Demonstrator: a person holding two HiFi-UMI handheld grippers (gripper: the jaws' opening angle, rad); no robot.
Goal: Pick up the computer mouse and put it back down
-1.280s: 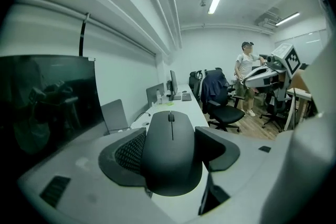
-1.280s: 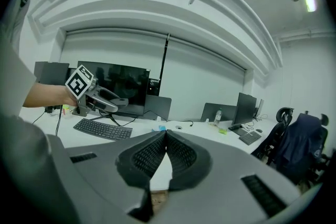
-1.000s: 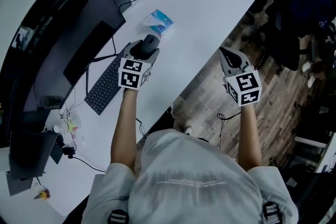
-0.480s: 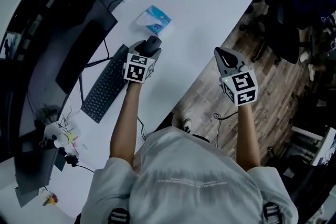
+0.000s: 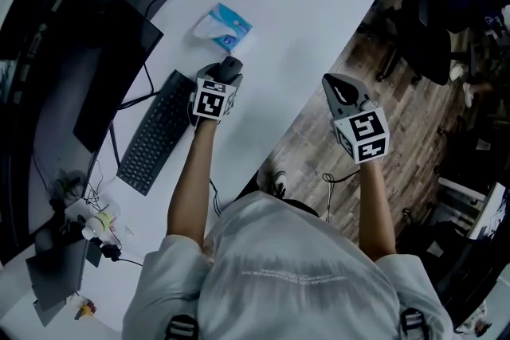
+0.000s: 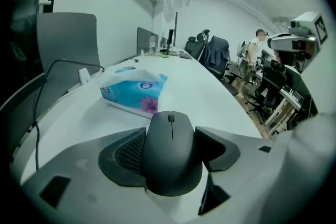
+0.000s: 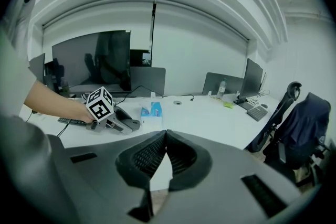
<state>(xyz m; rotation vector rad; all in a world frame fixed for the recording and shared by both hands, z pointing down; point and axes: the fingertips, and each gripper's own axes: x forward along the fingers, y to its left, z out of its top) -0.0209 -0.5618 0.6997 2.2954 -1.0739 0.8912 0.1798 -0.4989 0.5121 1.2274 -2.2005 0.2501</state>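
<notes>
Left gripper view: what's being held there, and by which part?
The left gripper holds the computer mouse by its two long sides, one pad against each. The right gripper is shut, with nothing in it.

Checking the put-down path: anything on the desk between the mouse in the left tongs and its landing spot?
Nothing visible. The left tongs grip the computer mouse, bare desk around it; the tissue pack lies further ahead, apart from it, and the keyboard sits off to the left.
</notes>
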